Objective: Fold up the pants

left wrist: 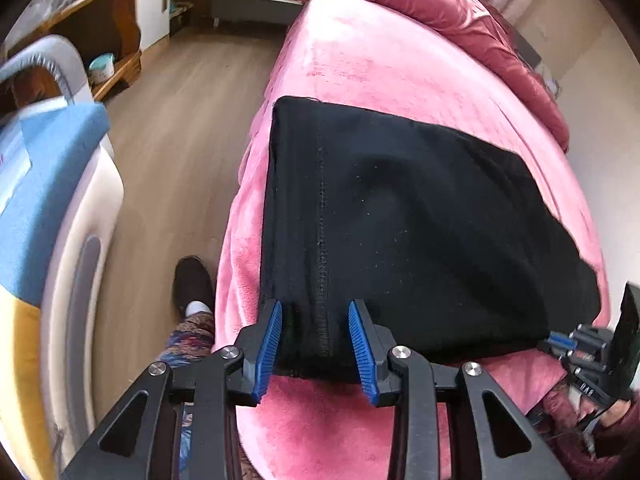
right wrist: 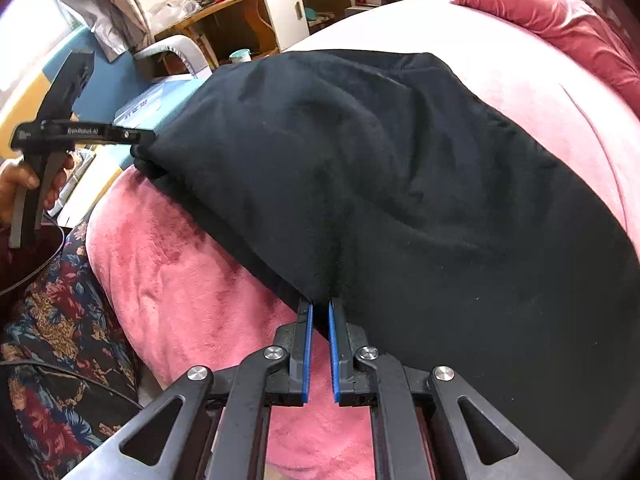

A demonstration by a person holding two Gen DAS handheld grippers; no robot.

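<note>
Wood-plank floor [left wrist: 180, 128], pink-blanketed bed [left wrist: 360, 60], wooden desk [right wrist: 224, 12], white cabinet [right wrist: 282, 4], curtained bright window [right wrist: 36, 12].

Black pants on a pink-covered bed

The bed [left wrist: 360, 52] wears a fuzzy pink blanket [left wrist: 304, 432] across its whole top, draped over the near edge and the side toward the wooden floor [left wrist: 180, 140]. The folded black pants [left wrist: 400, 220] lie directly on it, near that side and the near edge, their surface a little rumpled. A darker red quilt [left wrist: 480, 36], perhaps bunched over pillows, is heaped along the far end, apart from the pants.
</note>
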